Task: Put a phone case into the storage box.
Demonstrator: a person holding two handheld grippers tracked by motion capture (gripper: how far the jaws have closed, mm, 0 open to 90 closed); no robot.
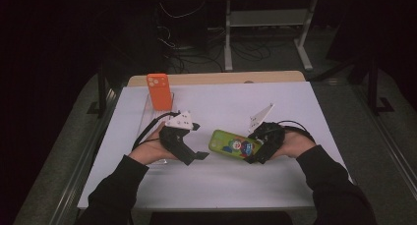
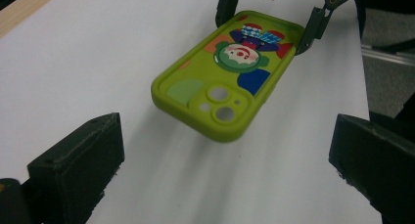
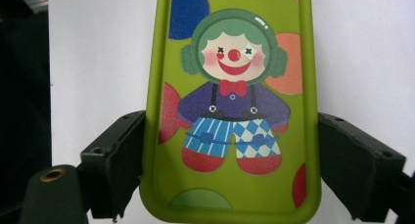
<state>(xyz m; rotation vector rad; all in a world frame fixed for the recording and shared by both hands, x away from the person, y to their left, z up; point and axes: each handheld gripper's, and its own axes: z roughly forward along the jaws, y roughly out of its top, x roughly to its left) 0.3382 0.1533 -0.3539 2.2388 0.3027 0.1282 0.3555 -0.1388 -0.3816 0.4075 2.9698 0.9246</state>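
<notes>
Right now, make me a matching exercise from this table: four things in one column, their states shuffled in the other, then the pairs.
Column one:
1. green clown phone case
2. orange phone case
3. left gripper
4. right gripper

Column two:
A. open, fingers around nothing
B. standing at the far left of the white sheet
C. held off the table by its end
D. shut on a case's two long edges

Pairs: 1-C, 2-B, 3-A, 4-D
</notes>
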